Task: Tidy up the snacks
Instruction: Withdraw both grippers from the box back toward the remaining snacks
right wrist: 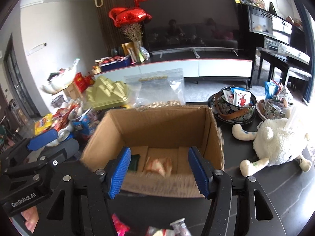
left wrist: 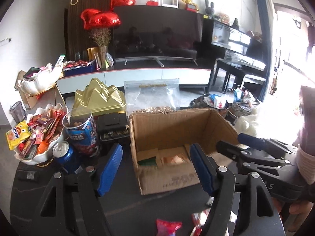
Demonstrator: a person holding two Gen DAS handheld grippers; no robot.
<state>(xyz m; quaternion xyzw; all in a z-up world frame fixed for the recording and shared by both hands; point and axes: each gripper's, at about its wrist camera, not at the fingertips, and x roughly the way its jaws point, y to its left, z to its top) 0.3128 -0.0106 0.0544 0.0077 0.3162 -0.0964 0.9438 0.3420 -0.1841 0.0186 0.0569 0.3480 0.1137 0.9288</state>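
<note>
An open cardboard box (left wrist: 177, 125) (right wrist: 157, 122) stands on the dark table. On its floor lie a pale orange-white snack packet (left wrist: 173, 160) (right wrist: 157, 166) and a dark green packet (left wrist: 147, 160) (right wrist: 134, 162). My left gripper (left wrist: 155, 167) is open and empty, in front of the box's left half. My right gripper (right wrist: 159, 171) is open and empty, at the box's near wall. Each gripper shows in the other's view: the right one (left wrist: 256, 147) and the left one (right wrist: 45, 137). Red and white snack packets (left wrist: 169, 226) (right wrist: 122, 226) lie on the table below the fingers.
A white bowl of mixed snacks (left wrist: 37, 135), a blue can (left wrist: 65, 155) and a blue tube (left wrist: 82, 133) stand left of the box. A gold tin (left wrist: 100, 100) and a bag of nuts (left wrist: 151, 98) stand behind. Floral tins (right wrist: 236, 106) and a white plush sheep (right wrist: 275, 143) lie right.
</note>
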